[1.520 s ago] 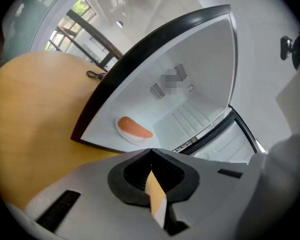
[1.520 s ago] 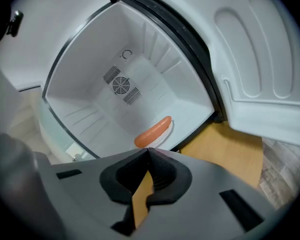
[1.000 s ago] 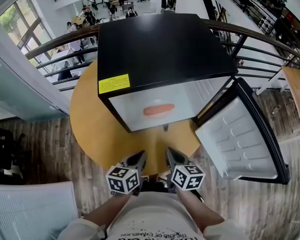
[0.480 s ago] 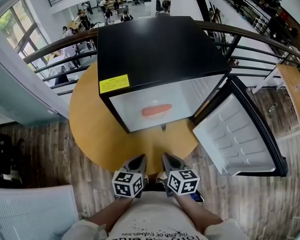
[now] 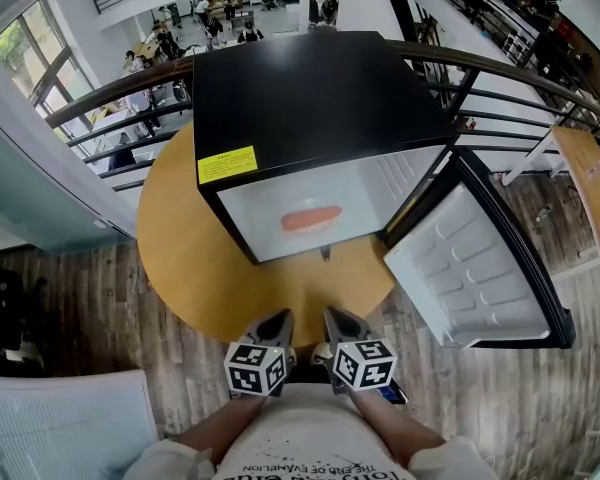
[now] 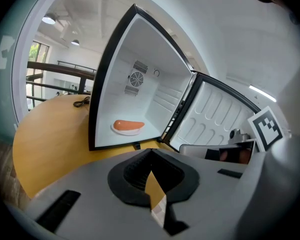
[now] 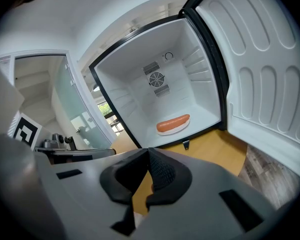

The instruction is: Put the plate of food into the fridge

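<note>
A white plate with an orange sausage [image 5: 311,219] lies on the floor of the open black mini fridge [image 5: 310,88]. The same plate [image 6: 127,126] shows in the left gripper view, and in the right gripper view the plate [image 7: 173,124] sits below the fan grille. The fridge door [image 5: 480,268] is swung wide to the right. My left gripper [image 5: 270,326] [image 6: 151,151] and right gripper [image 5: 338,323] [image 7: 148,150] hover side by side at the table's near edge, close to my body. Both are shut and hold nothing, well short of the fridge.
The fridge stands on a round yellow table [image 5: 190,258] backed by a dark railing [image 5: 120,83]. A black cable [image 6: 80,102] lies on the table left of the fridge. A white object [image 5: 60,418] is at lower left and a wooden table [image 5: 595,188] at far right.
Both grippers have drawn slightly closer together and back toward my body. The plate stays inside the fridge and the door stays open.
</note>
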